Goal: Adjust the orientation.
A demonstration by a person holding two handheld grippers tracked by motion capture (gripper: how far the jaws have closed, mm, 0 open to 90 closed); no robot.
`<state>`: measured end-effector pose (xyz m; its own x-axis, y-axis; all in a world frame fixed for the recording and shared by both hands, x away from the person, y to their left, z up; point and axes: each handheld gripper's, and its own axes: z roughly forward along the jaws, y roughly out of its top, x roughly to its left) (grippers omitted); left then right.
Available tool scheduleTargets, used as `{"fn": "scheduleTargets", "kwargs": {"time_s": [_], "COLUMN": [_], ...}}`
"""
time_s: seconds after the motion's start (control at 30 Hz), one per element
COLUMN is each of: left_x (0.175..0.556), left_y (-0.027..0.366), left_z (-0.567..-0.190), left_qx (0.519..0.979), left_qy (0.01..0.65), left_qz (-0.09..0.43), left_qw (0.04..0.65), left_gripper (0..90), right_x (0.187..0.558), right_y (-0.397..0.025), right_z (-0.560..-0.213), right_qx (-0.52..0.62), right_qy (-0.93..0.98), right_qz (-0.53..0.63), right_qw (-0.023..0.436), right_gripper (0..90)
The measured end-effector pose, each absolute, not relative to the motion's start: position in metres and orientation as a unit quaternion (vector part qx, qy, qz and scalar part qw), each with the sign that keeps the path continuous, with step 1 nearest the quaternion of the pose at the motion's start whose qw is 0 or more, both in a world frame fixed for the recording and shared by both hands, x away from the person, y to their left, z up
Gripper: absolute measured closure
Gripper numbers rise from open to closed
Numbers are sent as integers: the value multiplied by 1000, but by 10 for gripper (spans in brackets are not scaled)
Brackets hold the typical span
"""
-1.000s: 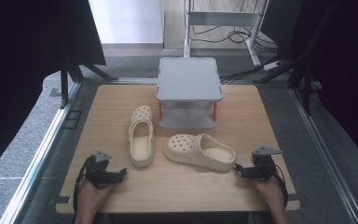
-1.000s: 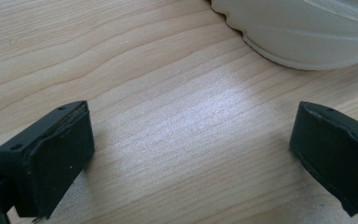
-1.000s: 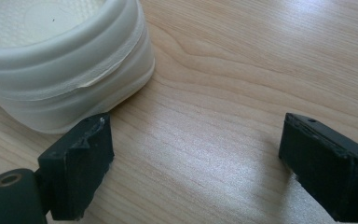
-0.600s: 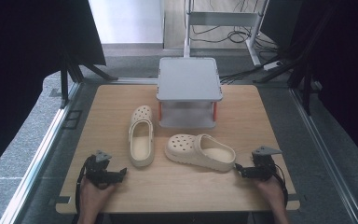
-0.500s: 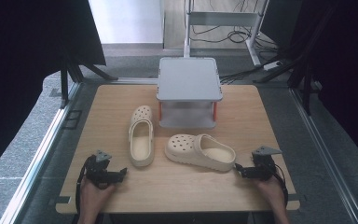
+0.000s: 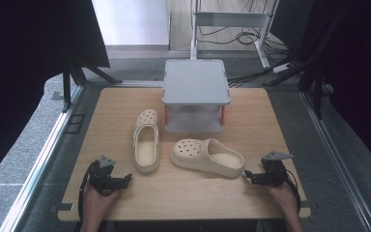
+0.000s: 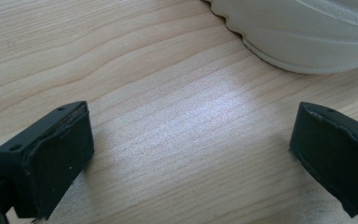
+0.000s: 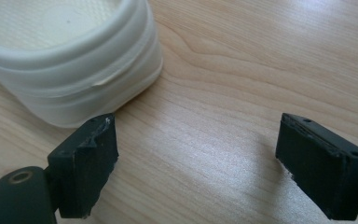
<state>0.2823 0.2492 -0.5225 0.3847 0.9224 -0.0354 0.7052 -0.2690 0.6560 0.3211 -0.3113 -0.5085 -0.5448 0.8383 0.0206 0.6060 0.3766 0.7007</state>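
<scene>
Left gripper (image 6: pixel 125 179) sits low at the table's (image 6: pixel 193 193) near-left corner, held in the left hand (image 6: pixel 96 200). Jaws wide apart, nothing between them, just bare wood in the left gripper view (image 7: pixel 191 140). It points right, toward the heel of the left clog (image 6: pixel 146 140). The heel edge shows at the top of the left gripper view (image 7: pixel 307 32), near the jaws but apart from them.

Left clog lies sole down, left of centre. Long axis runs near-to-far, toe with holes pointing away toward the far edge, heel toward the person. Its toe is just beside the left front of the stand (image 6: pixel 195 82).

Stand: grey two-level shelf with red posts, at far centre of the table, nothing on top.

Right clog (image 6: pixel 206 157) lies sole down in front of the stand, right of the left clog, close to it but not touching. Long axis runs roughly left-right, slightly slanted; toe with holes points left, open heel points right and a bit toward the person.

Right gripper (image 6: pixel 248 177) is at the near-right, in the right hand (image 6: pixel 282 195), pointing left at that heel. Jaws wide open, empty. In the right gripper view (image 8: pixel 196 158) the heel (image 8: pixel 74 60) is just beyond the left-hand jaw, very near; contact can't be told.
</scene>
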Motion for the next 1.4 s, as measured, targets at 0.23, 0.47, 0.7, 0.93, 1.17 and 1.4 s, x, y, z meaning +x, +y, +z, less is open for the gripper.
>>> {"fn": "scheduleTargets", "kwargs": {"time_s": [0.23,0.47,0.7,0.93,1.17,1.4], "left_x": [282,282,282,282,283,283], "left_y": [249,249,249,249,250,250], "left_z": [-523,-523,-523,-523,-522,-522], "left_qx": [776,776,776,776,778,778], "left_qy": [525,524,525,524,522,522], "left_qz": [180,181,181,181,180,180], "left_qw": [301,301,301,301,299,299], "left_gripper": [0,0,0,0,0,0], "right_x": [313,309,310,319,334,354], "right_y": [-304,-297,-283,-254,-213,-164], "right_z": [-484,-465,-439,-412,-392,-383], "right_qx": [416,397,378,354,334,321], "right_qy": [824,833,834,838,847,858], "right_qz": [342,351,377,394,392,389], "right_qw": [174,162,143,129,130,99], "right_gripper": [64,20,12,0,0,15]}}
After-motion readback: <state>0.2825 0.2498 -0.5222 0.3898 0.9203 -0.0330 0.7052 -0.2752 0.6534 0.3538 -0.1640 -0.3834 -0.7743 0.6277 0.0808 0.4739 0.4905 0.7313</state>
